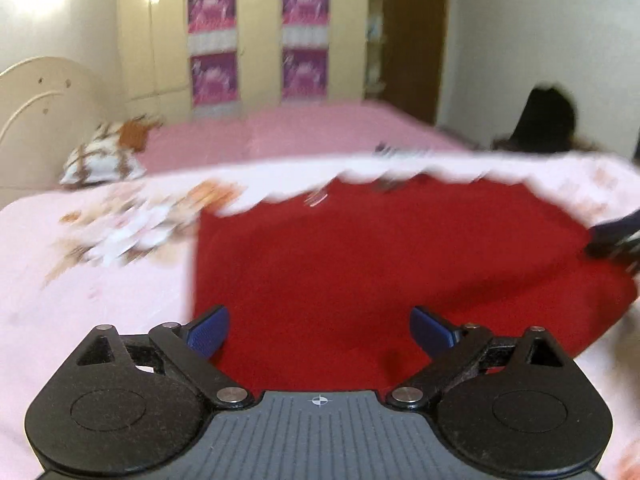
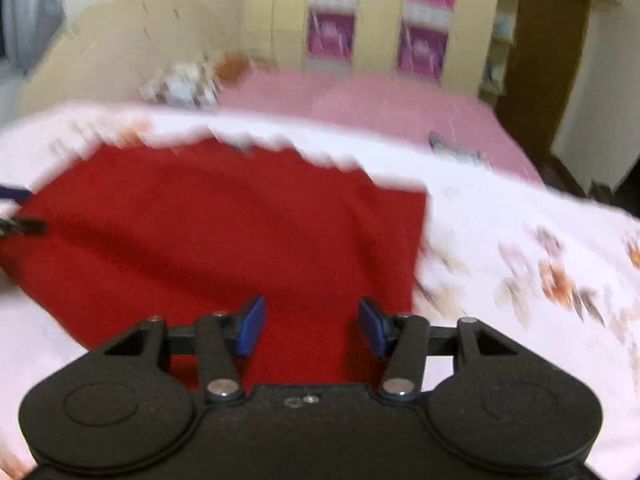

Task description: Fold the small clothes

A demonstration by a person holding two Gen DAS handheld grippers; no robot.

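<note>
The red garment (image 1: 400,272) lies spread flat on a white floral sheet (image 1: 100,300) over the bed, filling the middle of both wrist views; its far edge, toward twelve o'clock, looks scalloped against the white, though motion blur makes the exact outline hard to read. The left gripper (image 1: 319,334) hangs over the near edge of the cloth with its blue pads (image 1: 208,334) spread wide and nothing between them; the right gripper (image 2: 311,328) also stands released, its jaws apart above the near right part of the red cloth, close to the straight side edge at about three o'clock in its view. Each gripper shows in the other's camera as a dark shape at the cloth's side; the right one appears at three o'clock in the left view. Judging from this, the fold is not yet begun and the step in hand is taking hold of the near edge; it would go best if both grippers pinch only the red layer, not the sheet beneath, at matching points near the two near corners; then lift together and carry the edge evenly toward twelve o'clock so the hem lands square.
</note>
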